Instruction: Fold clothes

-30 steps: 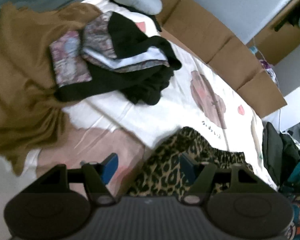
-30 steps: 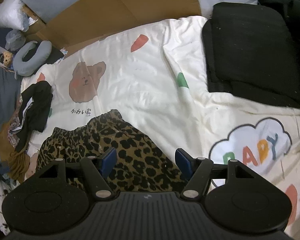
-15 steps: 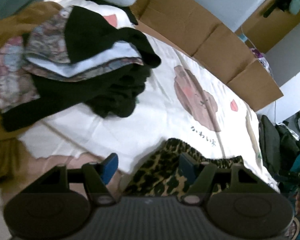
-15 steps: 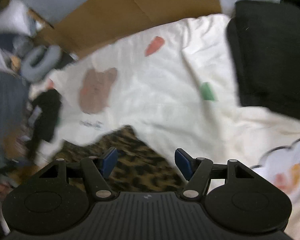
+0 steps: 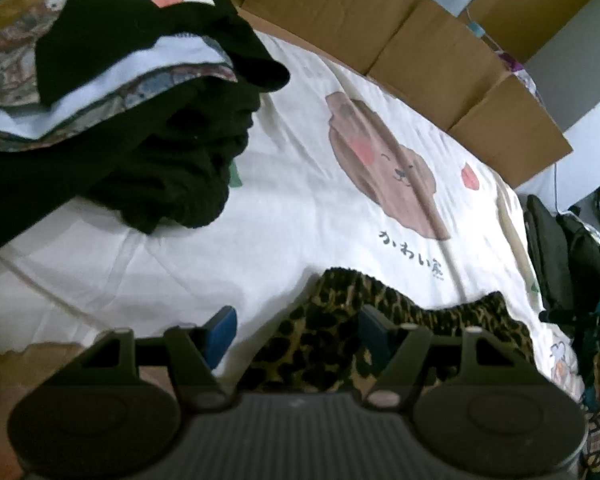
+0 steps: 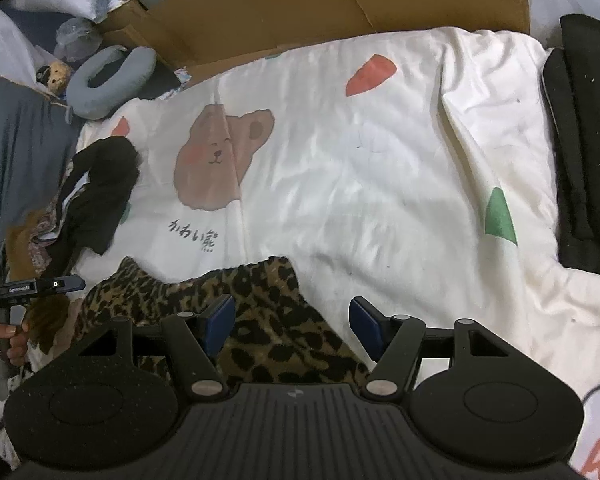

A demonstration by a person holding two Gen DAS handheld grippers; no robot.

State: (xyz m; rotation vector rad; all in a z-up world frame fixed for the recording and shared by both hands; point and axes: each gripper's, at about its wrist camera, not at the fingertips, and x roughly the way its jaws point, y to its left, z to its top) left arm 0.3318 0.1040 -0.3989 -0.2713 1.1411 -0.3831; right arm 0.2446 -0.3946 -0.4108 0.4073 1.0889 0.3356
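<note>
A leopard-print garment [image 5: 340, 336] [image 6: 256, 312] lies crumpled on a white bed cover [image 5: 292, 216] [image 6: 364, 184] printed with a brown bear. My left gripper [image 5: 294, 330] hovers open over the garment's left end, its blue pads on either side of that edge and apart from it. Over the garment's right end my right gripper [image 6: 292, 324] stands open, left pad above the cloth and right pad above bare cover. In the right wrist view a hand [image 6: 4, 344] holds the left gripper's handle at the far left.
A heap of black and patterned clothes [image 5: 112, 112] [image 6: 84, 200] lies to the left. Folded black cloth [image 6: 588, 144] sits at the right edge. Flattened cardboard [image 5: 400, 40] [image 6: 300, 4] lines the far side, with a grey neck pillow [image 6: 108, 80] beside it.
Both grippers have come down and forward toward the leopard-print garment's far edge. The clothes heap looms larger in the left wrist view. Both sets of jaws stayed the same width.
</note>
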